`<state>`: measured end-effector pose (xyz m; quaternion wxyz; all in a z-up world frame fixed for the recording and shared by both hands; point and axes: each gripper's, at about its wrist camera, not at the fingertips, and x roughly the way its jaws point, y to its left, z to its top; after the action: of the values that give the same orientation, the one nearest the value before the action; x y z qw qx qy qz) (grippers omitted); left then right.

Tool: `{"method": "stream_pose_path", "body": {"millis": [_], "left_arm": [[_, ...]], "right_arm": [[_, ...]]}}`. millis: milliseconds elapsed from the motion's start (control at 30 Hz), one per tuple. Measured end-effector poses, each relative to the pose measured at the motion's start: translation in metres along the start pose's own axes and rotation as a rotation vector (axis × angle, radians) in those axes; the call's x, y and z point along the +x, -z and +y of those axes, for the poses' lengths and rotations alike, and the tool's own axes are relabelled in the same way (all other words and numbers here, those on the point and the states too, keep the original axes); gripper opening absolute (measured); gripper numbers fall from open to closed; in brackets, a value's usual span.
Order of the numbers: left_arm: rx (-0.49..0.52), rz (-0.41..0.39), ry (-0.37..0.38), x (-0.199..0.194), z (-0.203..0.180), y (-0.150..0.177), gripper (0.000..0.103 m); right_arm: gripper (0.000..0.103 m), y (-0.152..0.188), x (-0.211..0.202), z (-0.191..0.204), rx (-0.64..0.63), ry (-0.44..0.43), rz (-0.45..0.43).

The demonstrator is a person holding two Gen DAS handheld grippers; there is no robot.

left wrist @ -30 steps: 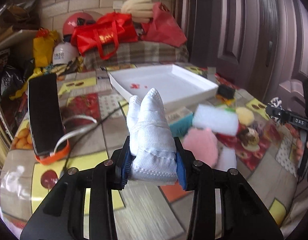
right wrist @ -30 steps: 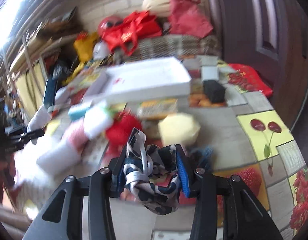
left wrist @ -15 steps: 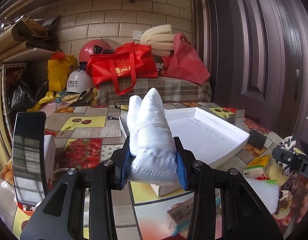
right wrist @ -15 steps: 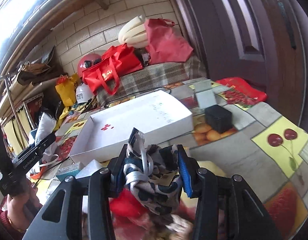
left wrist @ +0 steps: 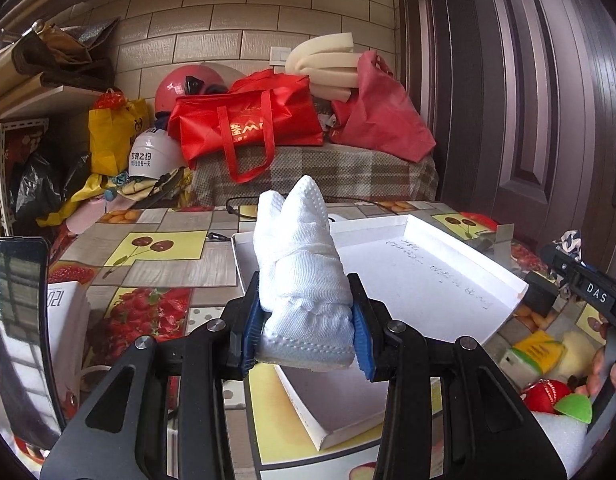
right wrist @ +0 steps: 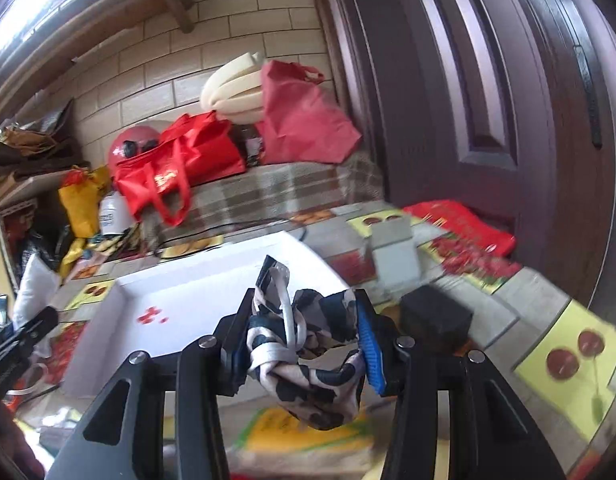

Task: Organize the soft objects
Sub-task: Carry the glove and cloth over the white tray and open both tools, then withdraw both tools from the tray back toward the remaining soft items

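Two soft bundles are held above one shallow white cardboard tray (left wrist: 427, 276), which lies on the fruit-patterned tablecloth (left wrist: 156, 256) and holds only handwriting and a few red marks on its floor.

In the left wrist view, the rolled white knit cloth (left wrist: 302, 276) is pinched by its lower half between the blue pads of the left gripper (left wrist: 306, 332). Its long axis runs forward along the fingers, and its two pointed ends aim toward 12 o'clock, past the fingertips. It hangs over the tray's near left corner; whether it touches the tray cannot be told.

In the right wrist view, the knotted black-and-white patterned scarf (right wrist: 308, 348) is squeezed between the pads of the right gripper (right wrist: 304, 344). It has no clear long axis. A white loop sticks up toward 12 o'clock and a loose fold droops toward 6 o'clock, below the fingers. The tray lies at 10 o'clock from it.

A black cube (right wrist: 435, 316) sits at 3 o'clock of the scarf, just beside the right finger. A red plush ball with a green leaf (left wrist: 555, 398) lies at 4 o'clock in the left view.
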<state>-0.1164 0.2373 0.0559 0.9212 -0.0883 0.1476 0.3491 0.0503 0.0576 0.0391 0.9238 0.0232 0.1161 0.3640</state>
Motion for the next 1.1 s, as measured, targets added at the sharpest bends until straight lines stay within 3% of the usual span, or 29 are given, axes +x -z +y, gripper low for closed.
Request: {"method": "stream_pose_path", "body": {"millis": [133,367,533,633,667,700,733,833,867,1100], "left_arm": [[0.021,0.036,-0.002,0.019,-0.006,-0.004,0.038],[0.077,0.116,0.012,0.038,-0.018,-0.004,0.038],[0.039,0.142,0.016,0.043,-0.011,-0.004,0.039],[0.026,0.151,-0.017,0.045,-0.009,-0.004,0.054],[0.023,0.149,-0.031,0.044,-0.009,-0.004,0.074],[0.022,0.145,-0.033,0.044,-0.009,-0.003,0.094],[0.023,0.140,-0.033,0.043,-0.009,-0.004,0.101],[0.044,0.122,-0.029,0.039,-0.012,-0.004,0.103],[0.048,0.118,-0.032,0.038,-0.013,-0.004,0.103],[0.002,0.095,-0.042,0.034,-0.004,-0.006,0.103]], "right_arm": [[0.047,-0.006,0.015,-0.001,-0.038,0.015,0.011],[0.047,-0.005,0.044,0.046,-0.160,-0.122,0.111],[0.047,-0.003,0.056,0.059,-0.174,-0.140,0.143],[0.067,-0.003,0.060,0.057,-0.169,-0.153,0.168],[0.085,-0.003,0.060,0.057,-0.165,-0.152,0.168],[0.090,-0.003,0.059,0.056,-0.162,-0.150,0.165],[0.090,-0.003,0.059,0.056,-0.164,-0.149,0.163],[0.096,-0.003,0.058,0.061,-0.187,-0.140,0.161],[0.103,-0.002,0.057,0.063,-0.198,-0.135,0.156],[0.103,-0.003,0.052,0.068,-0.232,-0.106,0.116]]}}
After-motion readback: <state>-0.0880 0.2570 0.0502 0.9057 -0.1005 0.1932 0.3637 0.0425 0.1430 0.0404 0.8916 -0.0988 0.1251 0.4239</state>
